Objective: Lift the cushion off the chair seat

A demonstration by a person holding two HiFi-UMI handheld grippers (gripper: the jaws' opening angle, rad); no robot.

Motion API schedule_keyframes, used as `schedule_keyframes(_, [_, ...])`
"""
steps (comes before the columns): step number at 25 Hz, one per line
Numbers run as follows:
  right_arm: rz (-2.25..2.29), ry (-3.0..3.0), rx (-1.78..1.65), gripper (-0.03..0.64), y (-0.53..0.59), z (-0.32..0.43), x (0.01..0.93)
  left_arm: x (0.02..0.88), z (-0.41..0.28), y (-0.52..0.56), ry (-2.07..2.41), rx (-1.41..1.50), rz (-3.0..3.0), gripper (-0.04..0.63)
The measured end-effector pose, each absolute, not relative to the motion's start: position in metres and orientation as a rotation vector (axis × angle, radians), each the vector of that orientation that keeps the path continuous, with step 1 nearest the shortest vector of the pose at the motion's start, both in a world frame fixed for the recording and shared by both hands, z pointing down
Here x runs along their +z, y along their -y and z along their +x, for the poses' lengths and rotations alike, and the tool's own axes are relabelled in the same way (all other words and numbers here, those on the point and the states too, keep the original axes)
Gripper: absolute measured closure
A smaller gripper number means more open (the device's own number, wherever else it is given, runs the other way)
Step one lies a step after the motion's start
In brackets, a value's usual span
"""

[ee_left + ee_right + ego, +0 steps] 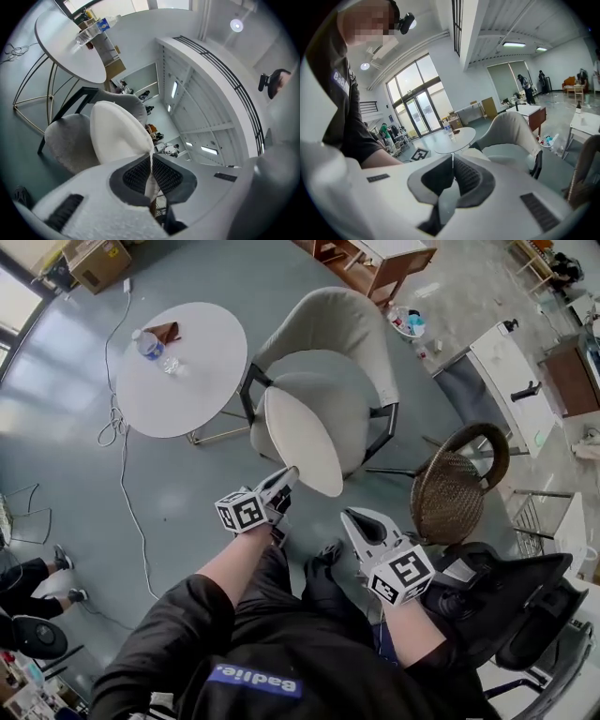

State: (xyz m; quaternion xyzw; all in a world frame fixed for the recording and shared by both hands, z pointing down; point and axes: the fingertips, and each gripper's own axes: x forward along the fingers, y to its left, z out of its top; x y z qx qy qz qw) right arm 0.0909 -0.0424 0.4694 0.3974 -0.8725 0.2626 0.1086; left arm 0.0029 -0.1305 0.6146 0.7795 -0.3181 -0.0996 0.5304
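Note:
A pale oval cushion [305,442] stands tilted, with its near edge raised above the grey seat of the light armchair [347,334]. My left gripper [286,479] is shut on that near edge. In the left gripper view the cushion [117,136] rises from between the closed left gripper [151,157], with the grey seat [65,145] below and to its left. My right gripper [354,518] hangs to the right of the cushion, just short of the chair, apart from both. In its own view the right gripper [452,159] is shut with nothing held, and the armchair [511,131] lies ahead.
A round white table [187,371] with a water bottle [145,343] stands left of the armchair. A cable [127,484] trails over the floor. A wicker chair [450,493] and a black office chair [525,606] are at the right. Another person's legs [37,573] are at the far left.

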Motion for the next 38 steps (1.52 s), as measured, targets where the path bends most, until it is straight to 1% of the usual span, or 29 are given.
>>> schedule_keyframes(4, [1.189,2.530,0.746,0.588,0.037,0.090,0.451,0.580,0.011,0.112,0.709,-0.179,1.888,0.566])
schedule_keyframes(8, [1.189,2.530,0.713,0.588,0.034,0.091,0.430,0.549,0.017,0.089,0.667,-0.046,1.928,0.566])
schedule_keyframes(14, [1.247,2.571,0.675,0.588,0.039,0.096,0.396,0.498,0.012,0.074,0.608,0.078,2.024,0.568])
schedule_keyframes(31, [1.340,2.688,0.412,0.588,0.052,0.089,0.309,0.368,0.027,0.060,0.580,0.193,2.365,0.569])
schedule_keyframes(38, [1.338,2.709,0.374,0.588,0.050,0.089,0.300,0.338,0.039,0.053,0.551,0.211,2.502,0.569])
